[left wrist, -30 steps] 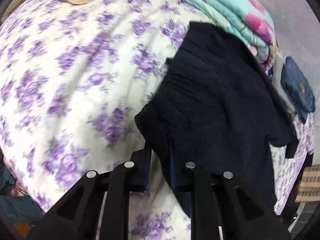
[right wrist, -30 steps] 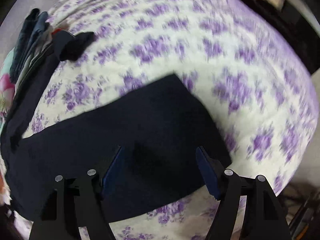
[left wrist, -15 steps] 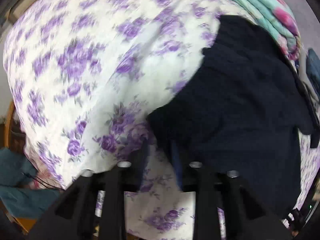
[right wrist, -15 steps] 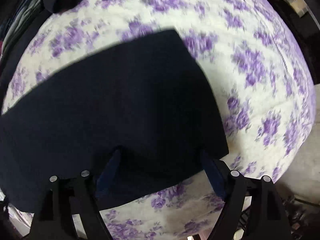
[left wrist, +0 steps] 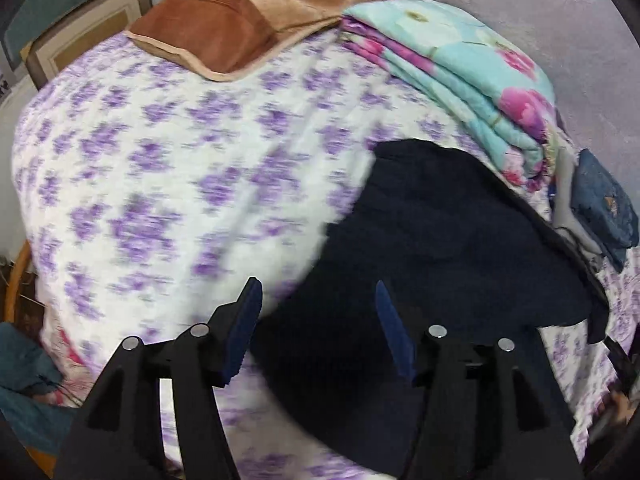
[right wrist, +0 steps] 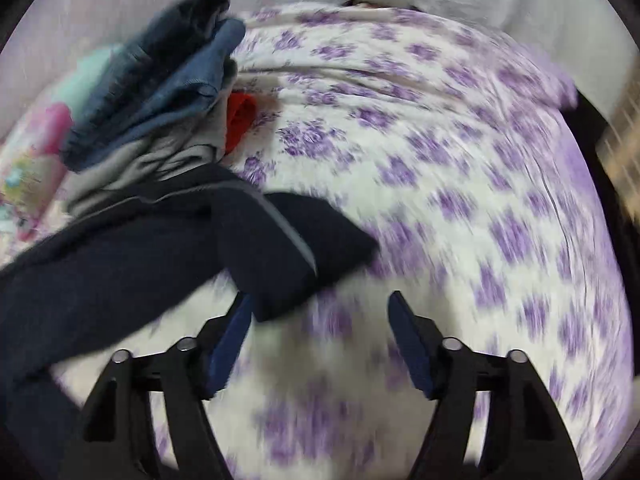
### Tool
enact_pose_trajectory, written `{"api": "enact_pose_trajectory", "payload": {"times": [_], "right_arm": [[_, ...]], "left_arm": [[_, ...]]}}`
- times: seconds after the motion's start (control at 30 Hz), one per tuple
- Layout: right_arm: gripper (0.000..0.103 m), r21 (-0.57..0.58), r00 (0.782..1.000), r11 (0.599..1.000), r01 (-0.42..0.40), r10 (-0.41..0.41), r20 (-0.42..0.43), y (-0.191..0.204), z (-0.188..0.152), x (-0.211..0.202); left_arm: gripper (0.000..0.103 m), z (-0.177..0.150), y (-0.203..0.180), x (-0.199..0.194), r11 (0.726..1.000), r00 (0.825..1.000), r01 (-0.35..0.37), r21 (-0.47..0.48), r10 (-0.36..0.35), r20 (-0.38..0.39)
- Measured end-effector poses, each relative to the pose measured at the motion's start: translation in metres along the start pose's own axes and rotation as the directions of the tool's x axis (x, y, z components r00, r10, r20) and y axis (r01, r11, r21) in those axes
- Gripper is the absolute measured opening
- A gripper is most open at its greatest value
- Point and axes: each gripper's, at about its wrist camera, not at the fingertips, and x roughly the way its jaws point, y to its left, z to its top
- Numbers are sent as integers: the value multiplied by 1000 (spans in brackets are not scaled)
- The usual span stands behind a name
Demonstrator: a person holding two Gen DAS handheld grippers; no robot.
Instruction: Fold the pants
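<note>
**Both grippers spread wide above dark pants on a floral bed**

The dark navy pants [left wrist: 432,248] are lying on the purple-flowered bedspread [left wrist: 168,184], toward its right side in the left wrist view, beside a folded turquoise quilt [left wrist: 460,76]. The left gripper [left wrist: 316,296] is hovering over the near edge of the pants with its jaws standing wide apart, nothing between them. A brown pillow [left wrist: 224,28] is resting at the head of the bed. In the right wrist view, the right gripper [right wrist: 318,308] is likewise gaping wide and gripping nothing; its left finger is sitting just beside a corner of the pants [right wrist: 120,264]. A pile of denim and grey clothes [right wrist: 160,92] is lying behind them.
</note>
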Motion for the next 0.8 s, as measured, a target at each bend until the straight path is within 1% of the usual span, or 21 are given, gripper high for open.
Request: {"api": "enact_pose_trajectory", "payload": {"times": [0.07, 0.1, 0.13, 0.17, 0.2, 0.23, 0.27, 0.3, 0.37, 0.4, 0.43, 0.47, 0.5, 0.53, 0.57, 0.63, 0.67, 0.7, 0.73, 0.77, 0.8], "right_arm": [[64, -28, 1000, 1000, -12, 11, -23, 5, 17, 22], [53, -38, 999, 999, -23, 22, -41, 7, 21, 28], [36, -53, 996, 997, -55, 51, -76, 9, 23, 36], [15, -72, 988, 993, -95, 84, -131, 12, 24, 44], [12, -78, 987, 994, -82, 71, -144, 13, 24, 42], [11, -73, 987, 993, -96, 86, -134, 11, 24, 33], [10, -58, 984, 989, -138, 130, -120, 6, 25, 21], [10, -32, 977, 981, -189, 184, -110, -4, 25, 3], [10, 30, 955, 961, -274, 275, -112, -24, 26, -35], [9, 47, 939, 944, -326, 330, -98, -35, 27, -61], [9, 41, 925, 928, -370, 372, -80, -43, 29, -89], [0, 33, 916, 919, -393, 394, -69, -46, 33, -103], [0, 25, 902, 904, -427, 428, -49, -53, 35, -127], [0, 19, 891, 892, -452, 452, -31, -59, 38, -147], [0, 8, 886, 886, -463, 463, -7, -66, 41, -169], [0, 3, 892, 892, -451, 451, 26, -75, 49, -186], [0, 6, 902, 903, -430, 429, 43, -80, 54, -186], [3, 10, 920, 921, -388, 387, 51, -84, 60, -178], [5, 15, 939, 939, -344, 343, 38, -84, 61, -168], [19, 19, 959, 959, -282, 282, -3, -79, 60, -148], [65, 7, 967, 967, -253, 253, -27, -73, 57, -135]], "left_arm": [[57, 0, -18, 11, 1000, 1000, 2, 17, -2, 0], [57, 0, -30, 21, 999, 1000, -17, 49, 17, -10], [57, -2, -40, 29, 996, 999, -33, 86, 34, -17], [57, -2, -49, 38, 991, 998, -50, 125, 53, -23], [57, -2, -54, 44, 987, 997, -62, 148, 67, -30], [57, -3, -61, 51, 982, 996, -73, 174, 81, -37], [57, -3, -64, 53, 980, 996, -76, 183, 84, -40], [57, -2, -68, 56, 980, 996, -75, 187, 84, -40], [57, 2, -73, 59, 980, 997, -65, 190, 73, -33], [57, 5, -77, 59, 977, 997, -65, 202, 71, -23], [57, 8, -82, 60, 974, 997, -70, 217, 74, -12], [57, 12, -86, 62, 970, 997, -77, 233, 79, -3], [57, 16, -91, 64, 965, 997, -82, 250, 83, 6], [57, 20, -94, 67, 962, 996, -84, 262, 84, 11], [57, 25, -98, 70, 959, 996, -86, 272, 85, 15], [57, 34, -107, 80, 950, 996, -91, 298, 90, 20], [57, 39, -110, 85, 946, 994, -104, 307, 105, 15], [57, 44, -112, 89, 944, 993, -115, 308, 117, 11], [57, 49, -114, 89, 948, 994, -109, 299, 110, 14], [57, 52, -116, 86, 954, 996, -93, 285, 90, 23], [57, 54, -117, 84, 958, 997, -78, 277, 73, 29]]}}
